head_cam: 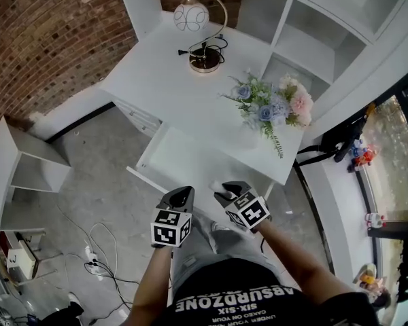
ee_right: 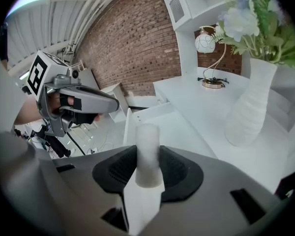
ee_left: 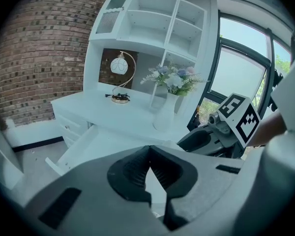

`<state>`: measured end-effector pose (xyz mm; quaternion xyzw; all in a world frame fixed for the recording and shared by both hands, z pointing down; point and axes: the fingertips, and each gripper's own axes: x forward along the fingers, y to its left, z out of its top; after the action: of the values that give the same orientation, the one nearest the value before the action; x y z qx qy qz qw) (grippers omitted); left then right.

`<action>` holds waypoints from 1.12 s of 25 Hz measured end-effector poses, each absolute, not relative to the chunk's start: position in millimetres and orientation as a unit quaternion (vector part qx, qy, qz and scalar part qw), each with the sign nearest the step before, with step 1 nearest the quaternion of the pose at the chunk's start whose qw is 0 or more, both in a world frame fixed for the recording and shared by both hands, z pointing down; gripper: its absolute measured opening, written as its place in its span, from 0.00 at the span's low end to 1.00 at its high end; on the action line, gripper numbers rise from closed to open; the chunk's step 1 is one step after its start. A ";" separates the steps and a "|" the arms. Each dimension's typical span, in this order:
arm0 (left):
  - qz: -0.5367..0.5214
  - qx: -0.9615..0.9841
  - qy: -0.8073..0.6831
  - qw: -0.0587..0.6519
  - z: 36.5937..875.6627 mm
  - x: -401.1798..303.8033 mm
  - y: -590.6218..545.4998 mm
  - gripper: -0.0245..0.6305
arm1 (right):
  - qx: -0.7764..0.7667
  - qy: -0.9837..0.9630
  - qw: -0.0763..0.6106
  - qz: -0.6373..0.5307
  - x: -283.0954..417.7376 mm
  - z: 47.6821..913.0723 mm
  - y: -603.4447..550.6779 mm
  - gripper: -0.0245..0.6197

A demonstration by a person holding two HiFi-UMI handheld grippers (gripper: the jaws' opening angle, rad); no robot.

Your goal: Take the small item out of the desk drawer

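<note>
My right gripper [head_cam: 228, 189] has its jaws clenched on the small item [ee_right: 148, 154], a white cylinder held near me, outside the open drawer [head_cam: 173, 156]. Just left, my left gripper [ee_left: 148, 149] has its jaws closed, empty. Farther off, the white surface [head_cam: 160, 80] carries a lamp [head_cam: 193, 17].

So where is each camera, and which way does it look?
Head view: on the person's head, looking steeply down at the white desk and open white drawer; forearms, left tongs and right tongs show.
Left gripper view: rides the shut left tongs, facing the desk; right tongs show.
Right gripper view: rides the right tongs gripping a small white cylinder, facing the brick wall; left tongs show.
Both gripper views share the round white lamp and drawer.
</note>
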<state>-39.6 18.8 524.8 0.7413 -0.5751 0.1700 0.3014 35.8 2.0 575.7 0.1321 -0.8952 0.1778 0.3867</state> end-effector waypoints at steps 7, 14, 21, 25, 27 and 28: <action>0.169 0.745 -0.574 0.295 515.6 -25.8 24.0 0.05 | 0.150 -0.903 0.346 0.204 48.5 551.1 1.8 0.25; 0.163 0.754 -0.568 0.288 506.1 -13.0 23.1 0.05 | 0.182 -0.906 0.301 0.235 60.0 528.4 -5.8 0.25; 0.127 0.754 -0.581 0.280 485.7 -11.1 21.6 0.05 | 0.194 -0.917 0.261 0.231 65.0 499.1 -2.5 0.25; 0.106 0.752 -0.588 0.279 475.3 -7.2 21.7 0.05 | 0.200 -0.925 0.236 0.220 65.0 479.9 -2.3 0.25; 0.098 0.749 -0.593 0.278 471.2 -5.9 22.7 0.05 | 0.201 -0.930 0.224 0.213 64.3 472.8 -2.0 0.25; 0.095 0.748 -0.596 0.276 469.0 -5.1 23.1 0.05 | 0.202 -0.932 0.218 0.210 64.1 469.6 -2.1 0.25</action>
<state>-5.1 23.1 469.0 0.7482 -0.5959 0.0949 0.2758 64.1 -2.1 469.6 0.2015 -0.9315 0.2097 0.2184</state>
